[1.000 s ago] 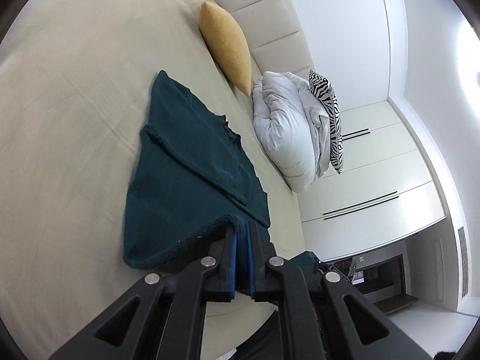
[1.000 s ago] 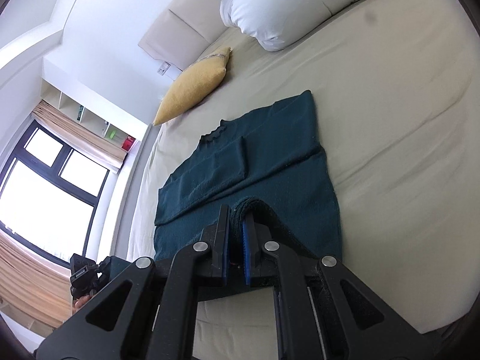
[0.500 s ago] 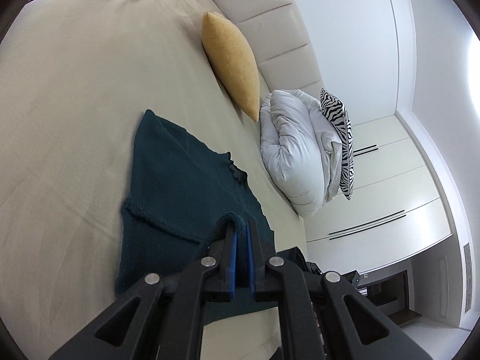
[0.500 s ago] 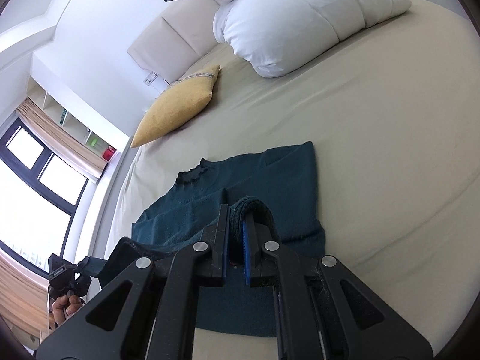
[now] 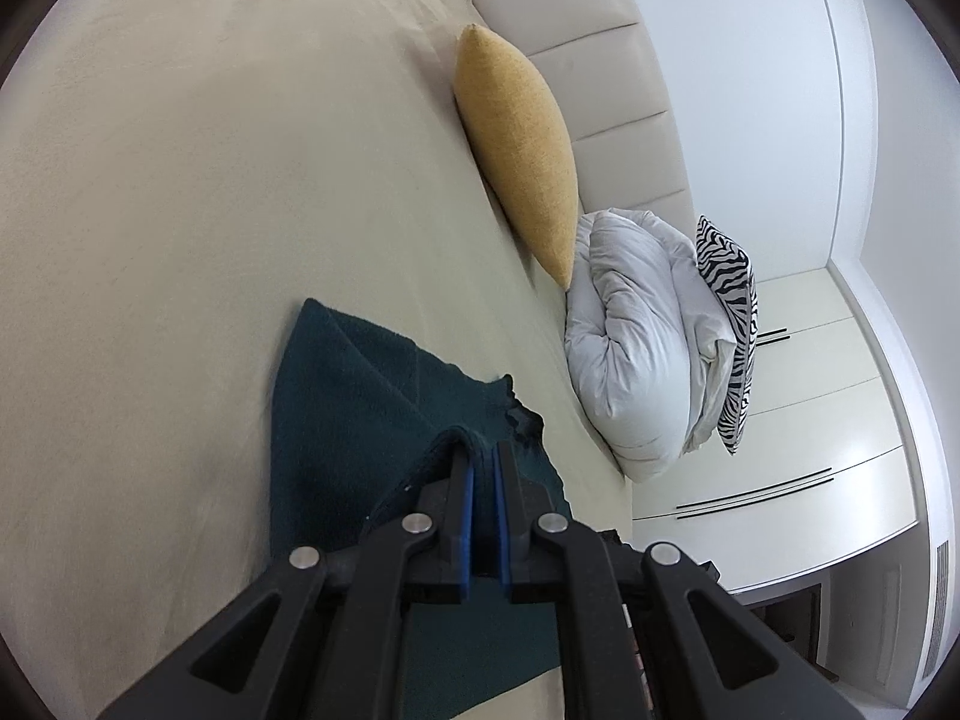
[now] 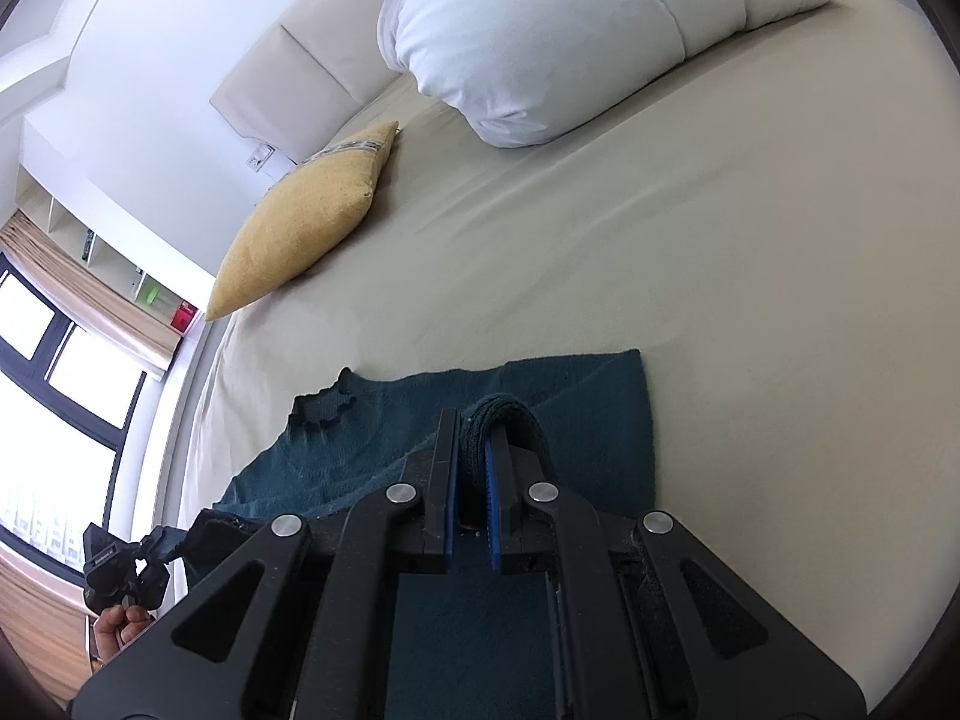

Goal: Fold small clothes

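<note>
Dark teal knit garment [image 6: 576,396] lies half-folded, an edge clamped in each tool [image 5: 483,456] [image 6: 474,426].

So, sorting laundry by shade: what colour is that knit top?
Dark teal knit top, clearest in the right wrist view.

Bright daylight from blown-out window [image 6: 36,360], strong fisheye warping

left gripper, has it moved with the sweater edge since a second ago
Yes. The left gripper, shut on the teal sweater, has carried the hem toward the neckline, closer to the yellow cushion and headboard, which loom larger now.
</note>
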Available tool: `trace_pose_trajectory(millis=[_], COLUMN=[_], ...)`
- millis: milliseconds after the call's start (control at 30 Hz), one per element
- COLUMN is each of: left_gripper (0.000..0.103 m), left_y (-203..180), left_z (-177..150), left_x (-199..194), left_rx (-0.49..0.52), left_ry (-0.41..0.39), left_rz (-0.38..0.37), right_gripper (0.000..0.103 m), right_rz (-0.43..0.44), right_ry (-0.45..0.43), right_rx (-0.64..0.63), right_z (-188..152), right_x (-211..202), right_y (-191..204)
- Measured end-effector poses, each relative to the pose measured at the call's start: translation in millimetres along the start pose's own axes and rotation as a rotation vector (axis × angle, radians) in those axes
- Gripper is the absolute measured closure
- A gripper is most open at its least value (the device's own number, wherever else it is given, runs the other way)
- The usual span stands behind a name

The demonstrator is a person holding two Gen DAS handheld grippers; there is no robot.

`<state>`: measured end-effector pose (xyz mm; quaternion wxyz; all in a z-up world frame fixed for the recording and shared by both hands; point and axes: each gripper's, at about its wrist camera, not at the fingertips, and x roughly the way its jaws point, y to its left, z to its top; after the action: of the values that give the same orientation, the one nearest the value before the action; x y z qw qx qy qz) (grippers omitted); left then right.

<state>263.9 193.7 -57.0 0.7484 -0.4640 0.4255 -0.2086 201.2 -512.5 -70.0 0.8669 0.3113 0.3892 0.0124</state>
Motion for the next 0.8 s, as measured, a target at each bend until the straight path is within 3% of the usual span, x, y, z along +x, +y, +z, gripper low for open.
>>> trace_pose_trajectory(millis=[433, 533, 633, 667, 700, 800], left_gripper=[0.094, 0.069, 0.050, 0.046, 0.046, 0.045], left_y=[29.9, 34.9, 29.1, 26.9, 24.5, 18.4], left_z=[39.8, 39.2, 36.6, 35.1, 33.1, 26.0], left_x=[63.9, 63.8, 52.7, 48.0, 41.8, 27.4], left_rx=[-0.039, -0.053, -0.042, -0.039, -0.034, -0.017], left_ry=[0.008, 0.006, -0.015, -0.022, -0.031, -0.041], left_rz=[0.133, 0.111, 0.101, 0.099, 0.088, 0.086], right_gripper=[0.096, 0.092, 0.073, 0.053, 0.042, 0.041], right_rz=[-0.048, -0.037, -0.046, -0.061, -0.073, -0.057], right_ry=[0.083, 0.086, 0.052, 0.037, 0.012, -0.030], right_rx=[0.122, 0.139, 0.134, 0.133, 0.143, 0.165], right_z=[31.7, 31.7, 31.2, 29.3, 27.6, 26.2], right_x=[94.0, 100.2, 93.9, 87.6, 79.4, 58.8], right_y=[-38.2, -42.7, -43.2, -43.2, -43.8, -47.7])
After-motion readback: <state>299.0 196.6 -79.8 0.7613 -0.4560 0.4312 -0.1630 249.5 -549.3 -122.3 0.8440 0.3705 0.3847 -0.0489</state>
